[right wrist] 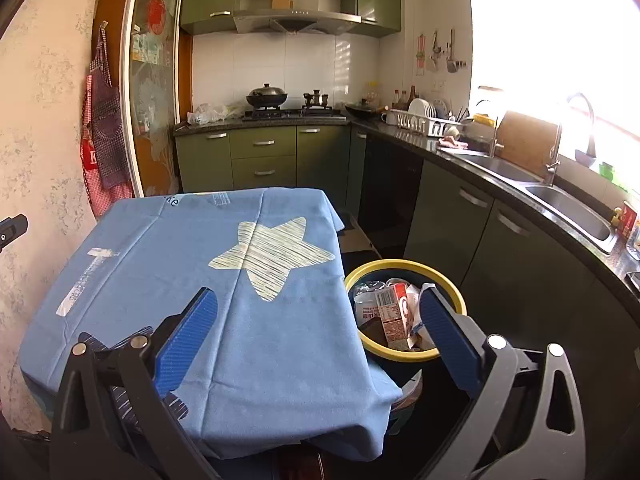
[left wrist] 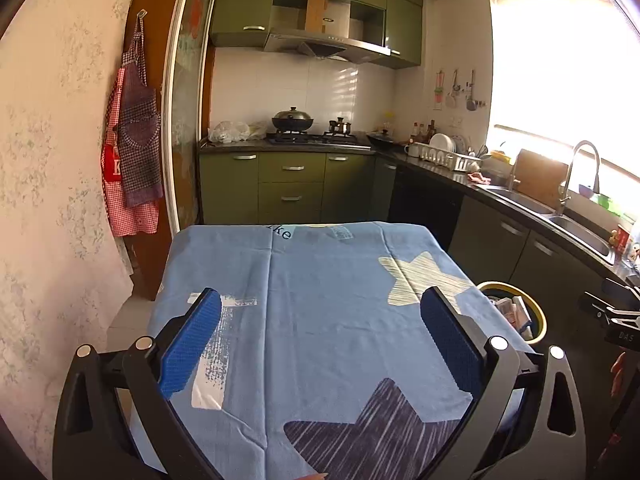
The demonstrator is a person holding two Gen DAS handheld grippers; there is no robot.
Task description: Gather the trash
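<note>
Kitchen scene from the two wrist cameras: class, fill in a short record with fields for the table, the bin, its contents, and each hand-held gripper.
table: covered by a blue star-print cloth, nothing lying on it
bin: yellow-rimmed bin on the floor at the table's right side
bin contents: red-and-white carton, a clear plastic bottle, other wrappers
left hand-held gripper: open, holds nothing, over the cloth
right hand-held gripper: open, holds nothing, spanning the table edge and bin

Yellow-rimmed trash bin (right wrist: 405,268) on floor, beside table's right edge, upright, holding red-white carton (right wrist: 394,314), clear plastic bottle (right wrist: 366,298), misc. wrappers
</note>
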